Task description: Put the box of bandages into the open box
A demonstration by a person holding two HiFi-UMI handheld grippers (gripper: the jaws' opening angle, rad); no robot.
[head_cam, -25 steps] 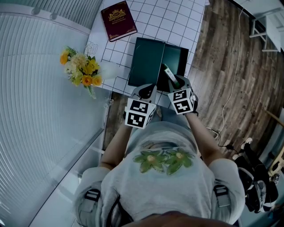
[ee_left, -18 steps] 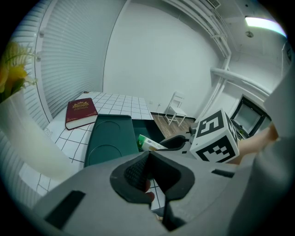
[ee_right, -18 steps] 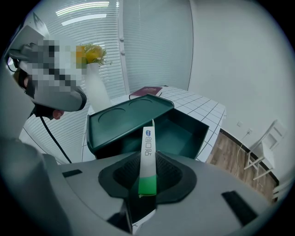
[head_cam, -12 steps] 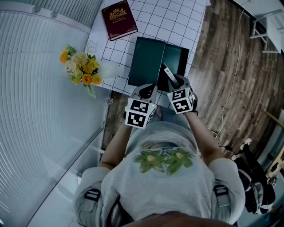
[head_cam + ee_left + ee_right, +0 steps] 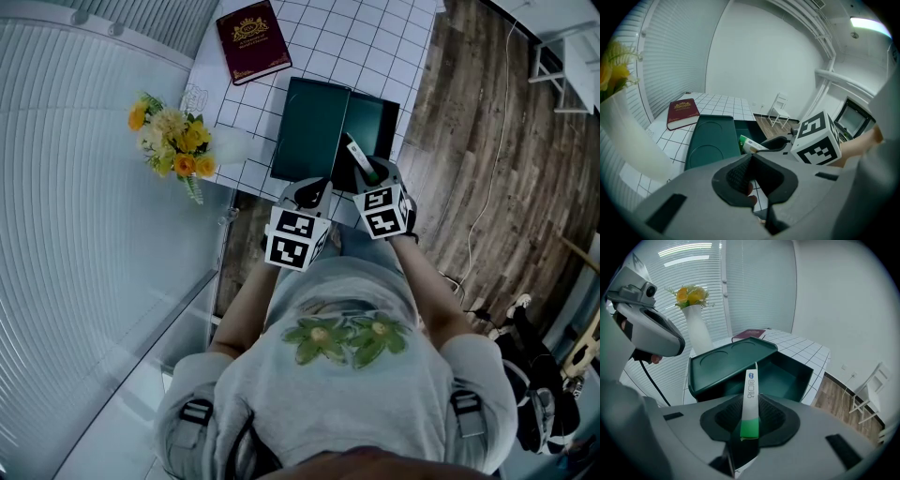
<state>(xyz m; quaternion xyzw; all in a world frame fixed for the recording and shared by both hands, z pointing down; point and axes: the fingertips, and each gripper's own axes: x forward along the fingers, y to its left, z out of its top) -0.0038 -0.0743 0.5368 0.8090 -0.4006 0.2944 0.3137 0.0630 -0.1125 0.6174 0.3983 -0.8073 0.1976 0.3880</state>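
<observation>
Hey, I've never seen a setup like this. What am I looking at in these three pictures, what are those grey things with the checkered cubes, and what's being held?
There is no robot here. A person holds a pair of hand-worked tongs in each hand, and the patterned cubes are part of them. One picture comes from a camera on the person's head, looking down. The other two come from cameras riding on each tool, looking along its tips. On the white tiled table are a dark green open box with its lid open alongside, a red book and a vase of flowers. The right tongs are shut on the box of bandages, held near the open box. The left tongs are shut with nothing between them.
</observation>
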